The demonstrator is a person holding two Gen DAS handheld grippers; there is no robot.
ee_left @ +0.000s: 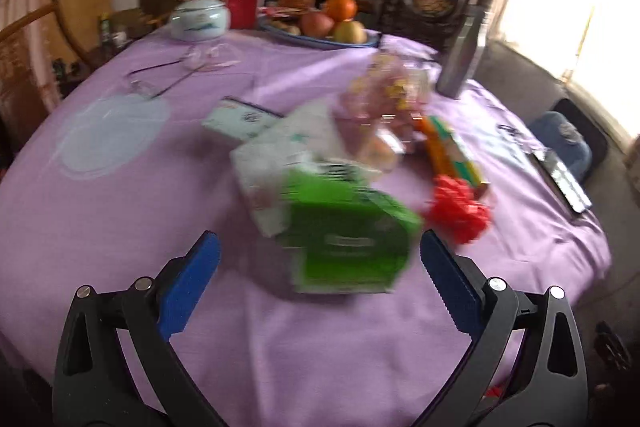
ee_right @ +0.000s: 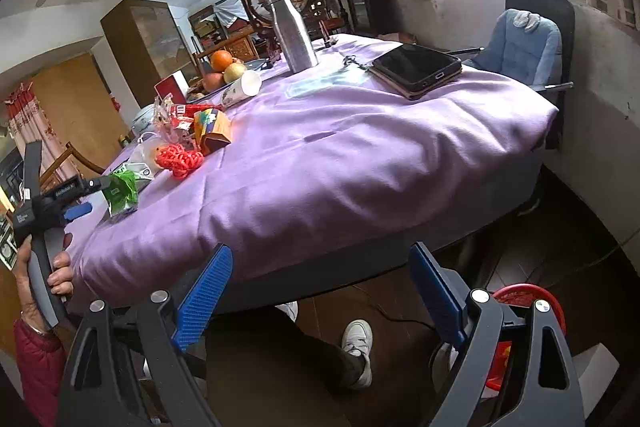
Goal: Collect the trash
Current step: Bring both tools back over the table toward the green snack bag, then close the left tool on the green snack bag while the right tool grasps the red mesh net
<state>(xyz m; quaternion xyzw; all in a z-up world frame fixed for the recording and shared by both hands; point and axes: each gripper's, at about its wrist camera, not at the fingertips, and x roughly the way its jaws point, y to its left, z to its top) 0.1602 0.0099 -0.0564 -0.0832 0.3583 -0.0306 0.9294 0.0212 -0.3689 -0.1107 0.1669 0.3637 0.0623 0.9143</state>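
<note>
A pile of trash lies on the purple tablecloth (ee_left: 120,227). Nearest is a crumpled green carton (ee_left: 352,239), with a white packet (ee_left: 276,163), a clear plastic wrapper (ee_left: 384,99), a red bow (ee_left: 460,211) and an orange-green box (ee_left: 452,151) behind it. My left gripper (ee_left: 319,239) is open, and the blurred green carton sits just ahead between its blue fingertips without touching the pads. The right wrist view shows the same left gripper (ee_right: 94,197) beside the green carton (ee_right: 120,193). My right gripper (ee_right: 320,251) is open and empty, low at the table's near edge. A red basket (ee_right: 520,299) stands on the floor behind its right finger.
A steel bottle (ee_right: 294,35), a tablet (ee_right: 416,67), a face mask (ee_right: 320,83) and a tipped paper cup (ee_right: 242,89) lie on the far side. A fruit plate (ee_left: 320,35), a white lidded jar (ee_left: 198,19) and glasses (ee_left: 176,75) sit at the back. A person's shoe (ee_right: 358,343) is under the table.
</note>
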